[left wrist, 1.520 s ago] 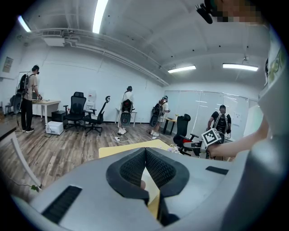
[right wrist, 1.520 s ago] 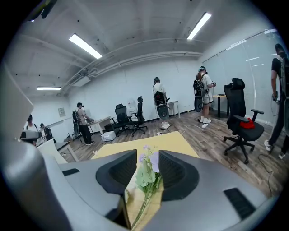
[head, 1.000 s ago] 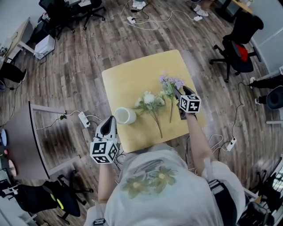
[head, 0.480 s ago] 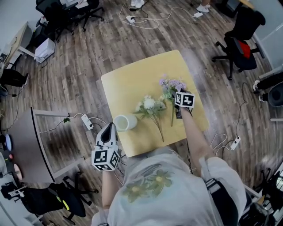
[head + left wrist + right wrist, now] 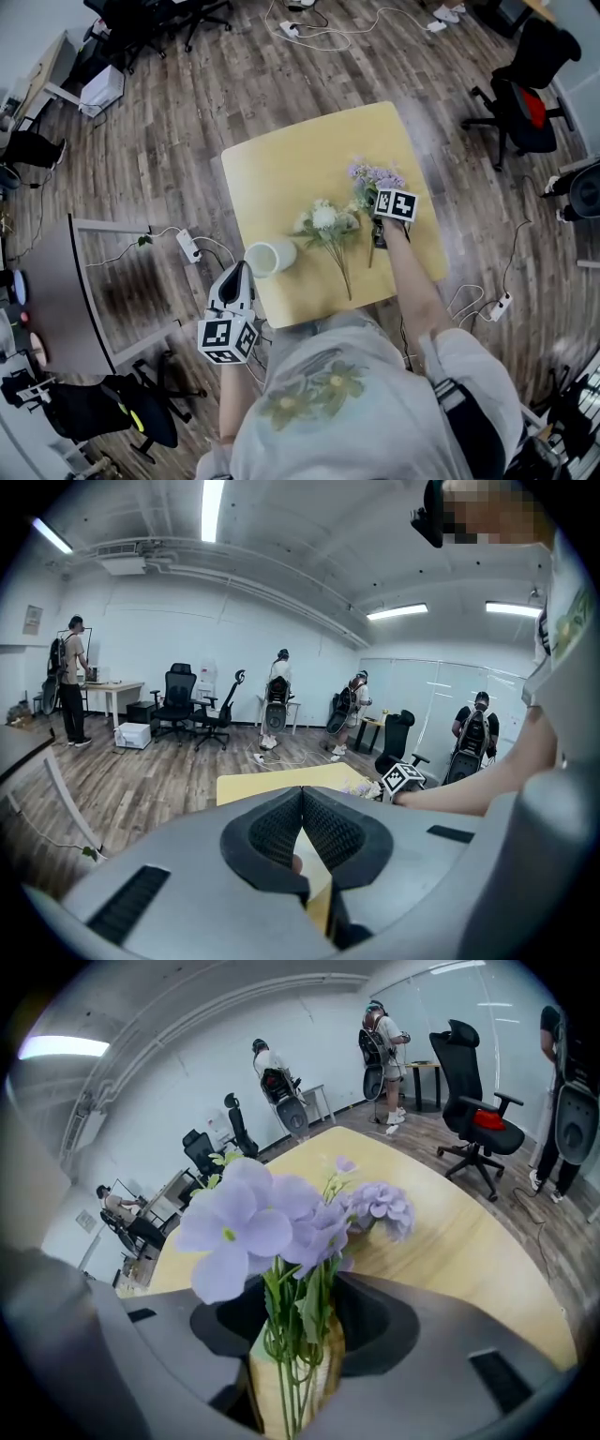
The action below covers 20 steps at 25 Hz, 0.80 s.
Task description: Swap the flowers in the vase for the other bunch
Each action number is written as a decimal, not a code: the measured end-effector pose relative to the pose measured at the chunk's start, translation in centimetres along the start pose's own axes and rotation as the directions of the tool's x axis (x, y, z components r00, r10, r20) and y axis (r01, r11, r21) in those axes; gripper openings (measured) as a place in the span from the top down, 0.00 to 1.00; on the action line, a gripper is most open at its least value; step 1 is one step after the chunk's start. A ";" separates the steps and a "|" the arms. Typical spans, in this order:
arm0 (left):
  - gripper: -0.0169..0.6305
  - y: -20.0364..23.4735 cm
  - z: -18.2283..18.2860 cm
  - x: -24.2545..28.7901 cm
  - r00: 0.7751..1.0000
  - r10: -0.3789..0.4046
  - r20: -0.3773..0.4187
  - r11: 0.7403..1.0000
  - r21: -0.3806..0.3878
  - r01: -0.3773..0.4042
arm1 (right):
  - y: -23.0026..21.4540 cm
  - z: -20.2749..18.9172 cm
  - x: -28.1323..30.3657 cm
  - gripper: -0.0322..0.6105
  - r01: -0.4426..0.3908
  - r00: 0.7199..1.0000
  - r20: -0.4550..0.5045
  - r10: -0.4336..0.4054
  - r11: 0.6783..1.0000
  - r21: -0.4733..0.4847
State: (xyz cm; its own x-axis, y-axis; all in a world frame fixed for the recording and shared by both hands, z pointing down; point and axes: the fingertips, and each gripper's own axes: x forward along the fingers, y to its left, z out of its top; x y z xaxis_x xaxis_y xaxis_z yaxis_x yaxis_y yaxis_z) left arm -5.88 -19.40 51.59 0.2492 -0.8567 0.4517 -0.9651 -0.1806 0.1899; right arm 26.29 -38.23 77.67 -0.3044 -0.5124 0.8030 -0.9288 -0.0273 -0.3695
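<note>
Straddling the purple flowers (image 5: 253, 1227) stems with right gripper (image 5: 295, 1335) jaws apart; holding left gripper (image 5: 302, 797) closed, empty.

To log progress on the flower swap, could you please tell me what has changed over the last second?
The right gripper moved forward onto the purple bunch; its stems now stand between the jaws, which are apart, not clamped. Nothing was lifted. The left gripper, jaws together and empty, stays off the table's near edge; the vase and white bunch have not moved.
</note>
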 end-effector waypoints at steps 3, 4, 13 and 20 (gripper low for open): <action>0.95 0.3 -0.2 0.0 1.000 0.002 0.000 1.000 -0.003 -0.002 | 0.3 -0.1 0.3 0.72 -0.008 1.000 0.019 0.007 1.000 0.025; 0.95 0.4 -0.3 -0.1 1.000 0.004 0.001 1.000 -0.005 -0.004 | 0.4 -0.1 0.3 0.74 -0.015 1.000 0.023 0.014 0.999 0.032; 0.95 1.4 -0.5 -1.4 1.000 0.010 0.010 1.000 -0.010 -0.009 | 2.2 0.0 -0.5 0.82 -0.046 0.998 0.036 0.046 0.999 -0.018; 0.95 1.4 -1.0 -2.7 1.000 -0.011 0.026 1.000 -0.009 0.011 | 2.7 0.2 -2.6 0.83 -0.047 0.996 0.077 0.050 0.998 -0.035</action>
State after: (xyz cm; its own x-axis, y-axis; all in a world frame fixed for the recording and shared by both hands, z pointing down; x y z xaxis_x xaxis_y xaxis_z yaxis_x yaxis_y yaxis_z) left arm -7.83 -16.87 51.50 0.2574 -0.8670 0.4267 -0.9615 -0.1855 0.2029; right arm 24.60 -37.15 74.50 -0.3329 -0.5780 0.7450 -0.9204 0.0273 -0.3901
